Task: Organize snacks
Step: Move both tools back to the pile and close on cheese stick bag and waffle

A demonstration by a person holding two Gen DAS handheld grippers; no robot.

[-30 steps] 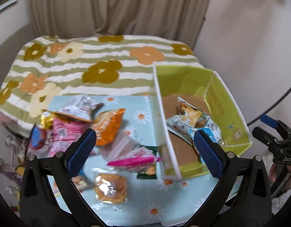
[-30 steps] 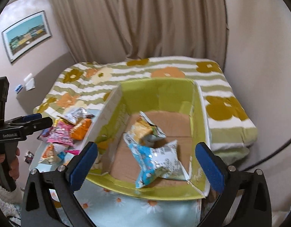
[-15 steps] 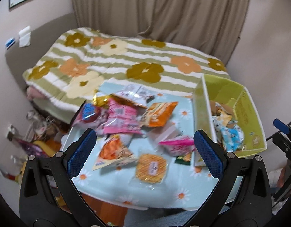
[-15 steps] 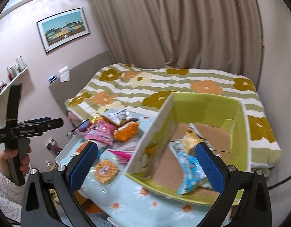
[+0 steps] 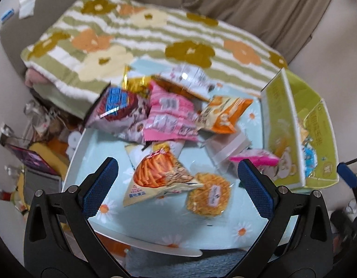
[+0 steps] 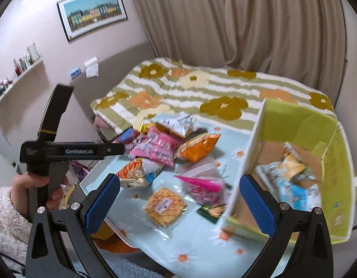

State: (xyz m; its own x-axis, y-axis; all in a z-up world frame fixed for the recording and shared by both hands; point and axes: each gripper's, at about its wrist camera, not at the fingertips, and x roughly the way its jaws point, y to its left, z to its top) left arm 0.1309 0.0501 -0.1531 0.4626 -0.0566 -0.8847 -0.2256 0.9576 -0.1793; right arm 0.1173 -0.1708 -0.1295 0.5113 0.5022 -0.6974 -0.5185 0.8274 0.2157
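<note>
On daisy-print table (image 5: pixel 215 234): loose snack packets (image 5: pixel 169 115), round waffle pack (image 5: pixel 208 197); green box (image 6: pixel 336 153) at right holds two packets; left gripper (image 5: pixel 178 185) and right gripper (image 6: pixel 179 199) both gaping, empty

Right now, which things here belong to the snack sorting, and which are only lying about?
For the job:
green box
orange packet
pink packet
round waffle
left gripper, jaws open

Lying about:
flowered blanket
framed picture
curtain
wall shelf
</note>
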